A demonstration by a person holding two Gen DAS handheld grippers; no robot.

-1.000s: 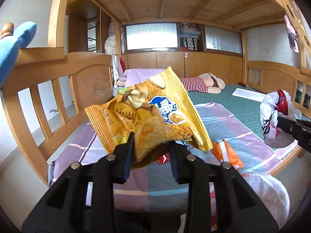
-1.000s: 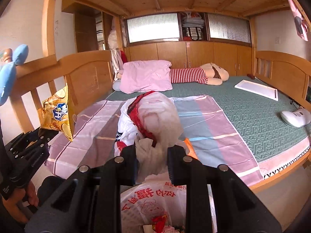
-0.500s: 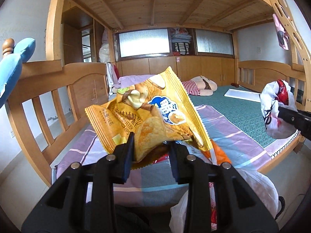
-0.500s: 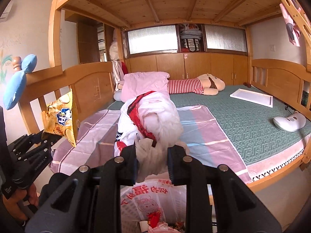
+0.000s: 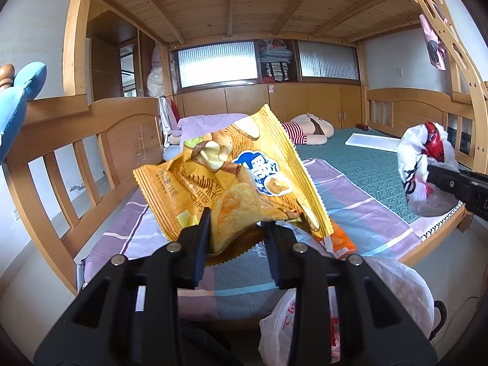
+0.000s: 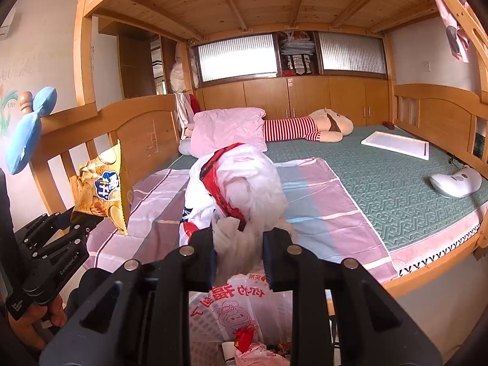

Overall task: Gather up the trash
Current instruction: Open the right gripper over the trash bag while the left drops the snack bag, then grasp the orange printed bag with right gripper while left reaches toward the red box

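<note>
Both tongs have drawn back from the bed: left tongs still clamp the yellow chip bag, right tongs the crumpled white plastic bag, above the open trash bag.

Right gripper clamps crumpled white-and-red plastic bag above open white printed trash bag. Left gripper at frame left pinches yellow foil chip packet. Wooden-framed bed behind.
</note>
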